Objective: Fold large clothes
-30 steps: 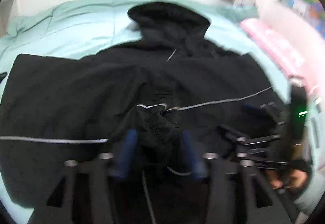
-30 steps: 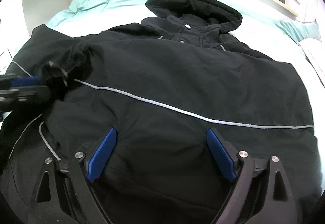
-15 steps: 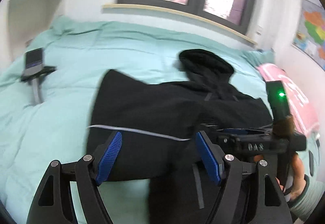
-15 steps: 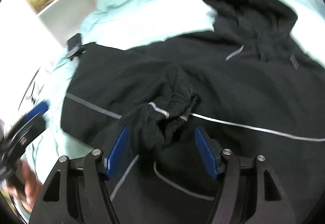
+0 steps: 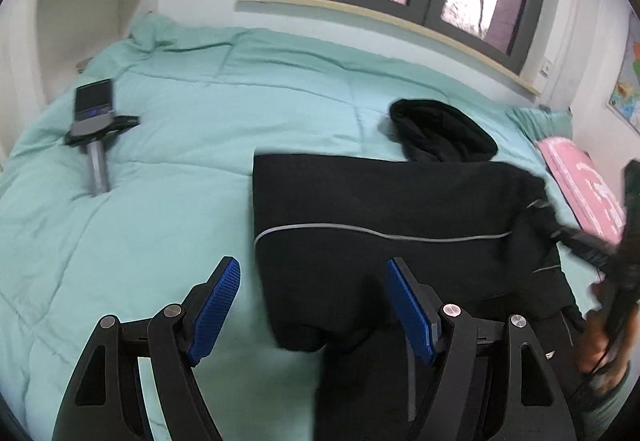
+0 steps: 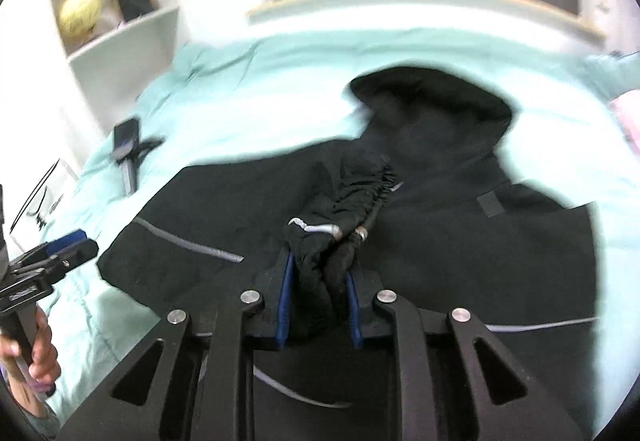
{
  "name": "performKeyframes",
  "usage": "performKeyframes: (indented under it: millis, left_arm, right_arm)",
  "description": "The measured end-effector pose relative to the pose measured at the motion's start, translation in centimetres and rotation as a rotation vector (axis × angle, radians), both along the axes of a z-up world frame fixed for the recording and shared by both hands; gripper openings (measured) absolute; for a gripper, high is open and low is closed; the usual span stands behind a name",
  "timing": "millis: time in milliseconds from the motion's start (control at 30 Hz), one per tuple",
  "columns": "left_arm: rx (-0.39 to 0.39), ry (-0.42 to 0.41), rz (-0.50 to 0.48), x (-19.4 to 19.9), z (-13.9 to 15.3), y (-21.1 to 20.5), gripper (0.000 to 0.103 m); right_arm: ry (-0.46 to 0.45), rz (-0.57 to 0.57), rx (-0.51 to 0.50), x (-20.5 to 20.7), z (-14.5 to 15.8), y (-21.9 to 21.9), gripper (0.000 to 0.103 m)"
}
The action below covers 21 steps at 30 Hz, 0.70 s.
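A black hooded jacket with a grey reflective stripe lies on the teal bed, hood toward the window. In the left wrist view my left gripper hangs open over the jacket's left edge, gripping nothing. In the right wrist view my right gripper has its jaws closing, and the blue pads press on the bunched sleeve cuff, raised above the jacket. The left gripper shows at that view's left edge, held by a hand. The right gripper is a blur at the right.
A dark phone-like device on a grey handle lies on the bed at the left, also in the right wrist view. A pink item lies at the bed's right side. White shelves stand at the left, windows behind.
My left gripper let go of the bunched cuff, opened and drew back to the left. My right gripper swung over to that cuff, closed on it and lifted it.
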<state>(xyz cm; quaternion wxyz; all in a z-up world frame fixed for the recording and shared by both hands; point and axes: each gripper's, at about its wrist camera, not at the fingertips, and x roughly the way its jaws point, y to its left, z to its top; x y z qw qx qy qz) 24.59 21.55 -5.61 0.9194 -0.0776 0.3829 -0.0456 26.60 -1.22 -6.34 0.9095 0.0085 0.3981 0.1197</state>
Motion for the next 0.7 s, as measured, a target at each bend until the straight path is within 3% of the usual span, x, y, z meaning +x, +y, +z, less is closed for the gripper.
performKeyframes:
  millis: [167,300,400,500,600,700]
  left_arm:
    - [0.015,0.036,-0.083,3.0,0.2,-6.0,0.076]
    - [0.017,0.070,-0.168,5.1,-1.9,-11.1,0.076]
    - [0.013,0.140,-0.208,6.5,-5.1,-14.0,0.076]
    - [0.060,0.198,-0.185,7.7,-8.8,-15.3,0.076]
    - [0.087,0.201,-0.168,8.1,-10.5,-15.2,0.076]
    - [0.133,0.193,-0.172,7.7,-10.5,-15.6,0.076]
  right_arm:
    - [-0.066,-0.140,-0.101,-0.7,4.2,-9.4,0.025]
    - [-0.020,-0.199,-0.152,-1.1,4.2,-16.3,0.025]
    - [0.058,-0.215,-0.170,-0.8,1.0,-19.2,0.025]
    - [0.142,-0.224,-0.199,0.1,-3.8,-20.7,0.026]
    - [0.232,-0.242,-0.152,0.3,-8.3,-22.9,0.032]
    - [0.273,-0.257,-0.090,0.1,-10.3,-23.9,0.035]
